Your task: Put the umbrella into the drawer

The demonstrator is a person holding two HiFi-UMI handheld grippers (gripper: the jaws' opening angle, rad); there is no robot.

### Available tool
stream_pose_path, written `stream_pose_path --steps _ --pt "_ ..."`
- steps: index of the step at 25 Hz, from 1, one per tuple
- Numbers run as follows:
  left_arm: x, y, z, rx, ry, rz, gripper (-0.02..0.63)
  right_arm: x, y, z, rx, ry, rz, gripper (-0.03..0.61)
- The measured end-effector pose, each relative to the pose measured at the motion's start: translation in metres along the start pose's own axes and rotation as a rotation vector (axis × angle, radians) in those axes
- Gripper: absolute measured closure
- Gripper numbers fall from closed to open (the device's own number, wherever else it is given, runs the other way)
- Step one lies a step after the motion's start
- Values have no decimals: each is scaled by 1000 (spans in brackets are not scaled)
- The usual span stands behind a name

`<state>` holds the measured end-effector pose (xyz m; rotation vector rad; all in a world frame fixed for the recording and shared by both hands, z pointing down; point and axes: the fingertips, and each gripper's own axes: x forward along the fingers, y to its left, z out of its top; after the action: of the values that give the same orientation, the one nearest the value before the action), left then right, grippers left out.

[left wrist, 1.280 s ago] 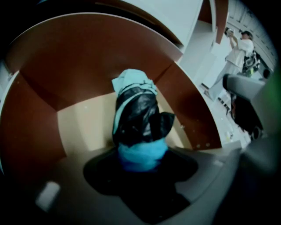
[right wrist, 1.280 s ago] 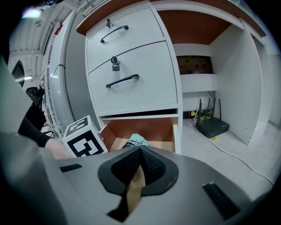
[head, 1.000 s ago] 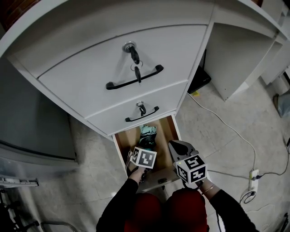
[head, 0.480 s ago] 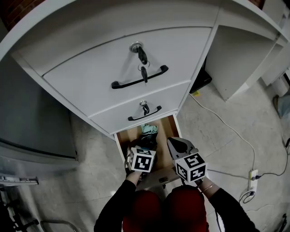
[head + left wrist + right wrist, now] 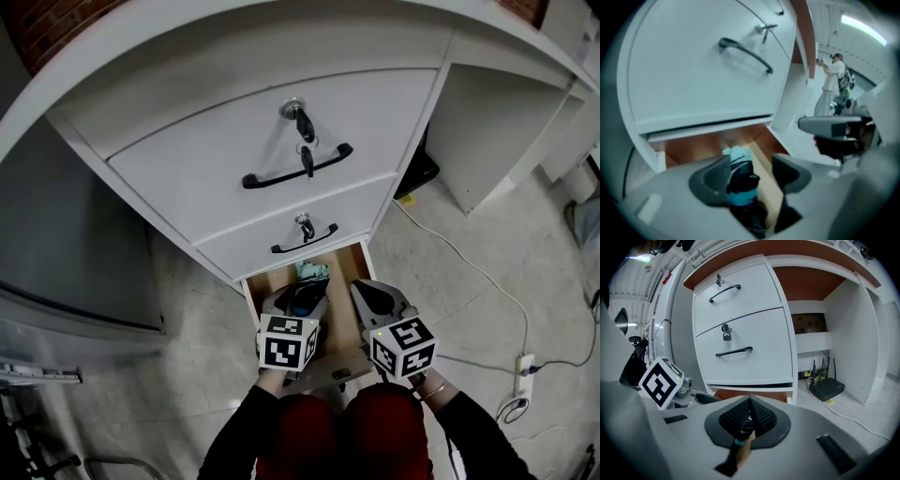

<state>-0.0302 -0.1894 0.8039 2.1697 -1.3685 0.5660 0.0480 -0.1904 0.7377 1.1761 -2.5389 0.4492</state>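
The folded teal and black umbrella (image 5: 310, 274) lies lengthwise in the open bottom drawer (image 5: 345, 281), on its wooden floor. My left gripper (image 5: 297, 302) hovers above the umbrella. Its jaws have just been closing a little but stand open. In the left gripper view the umbrella (image 5: 740, 180) shows in the gap of the left gripper (image 5: 752, 164), lower down and untouched by the pads. My right gripper (image 5: 371, 292) hangs over the drawer's right side. Its ribbed tips meet in the right gripper view (image 5: 751, 416), with nothing between them.
Above the open drawer are two closed white drawers with black handles (image 5: 298, 168) and keys (image 5: 302, 120) in their locks. A white cable and a power strip (image 5: 525, 367) lie on the floor at right. A router (image 5: 827, 389) sits under the desk. A person (image 5: 830, 84) stands far off.
The left gripper has risen out of the drawer towards the camera, and the umbrella has stayed lying inside. The right gripper has lifted a little.
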Motion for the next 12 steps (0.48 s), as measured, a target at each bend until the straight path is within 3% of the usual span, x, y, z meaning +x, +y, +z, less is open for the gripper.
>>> stream_pose_path --steps 6,12 --pt "-34 3 26 2 -96 23 404 -13 -4 13 14 -29 -14 577" --pt "-75 15 44 -4 -201 90 552 -36 -9 36 15 -100 -35 577"
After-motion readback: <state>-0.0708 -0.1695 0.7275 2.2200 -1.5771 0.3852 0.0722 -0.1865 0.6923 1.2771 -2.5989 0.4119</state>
